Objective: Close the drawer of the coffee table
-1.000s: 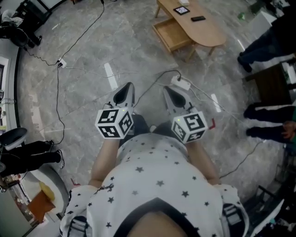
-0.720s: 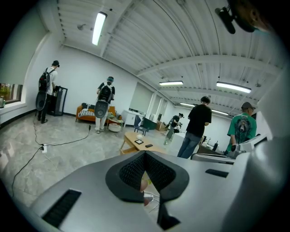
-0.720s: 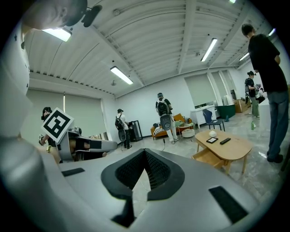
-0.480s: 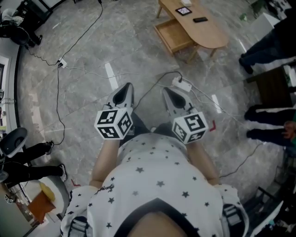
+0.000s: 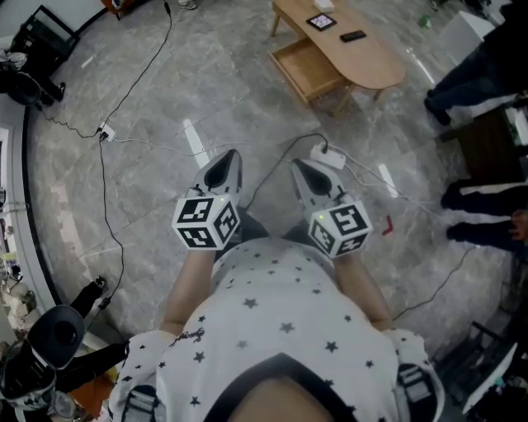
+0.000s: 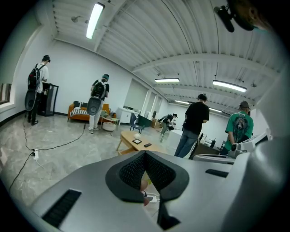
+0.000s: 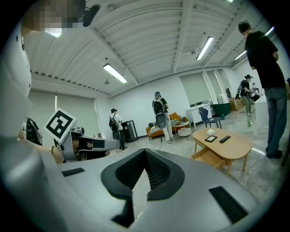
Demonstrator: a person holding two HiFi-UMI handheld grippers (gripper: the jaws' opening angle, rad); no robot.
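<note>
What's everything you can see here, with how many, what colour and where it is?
coffee table: one, light wood, top of head view
drawer: one, light wood, pulled open under the table
remote: one, black, on the tabletop
framed square: one, black and white, beside the remote
power strip: one, white, on the floor
cables: several, black, across the grey floor
bystanders: several, dark clothes, around the room
sofa: one, orange, far wall in left gripper view
left gripper: one, grey, shut, empty
right gripper: one, grey, shut, empty
</note>
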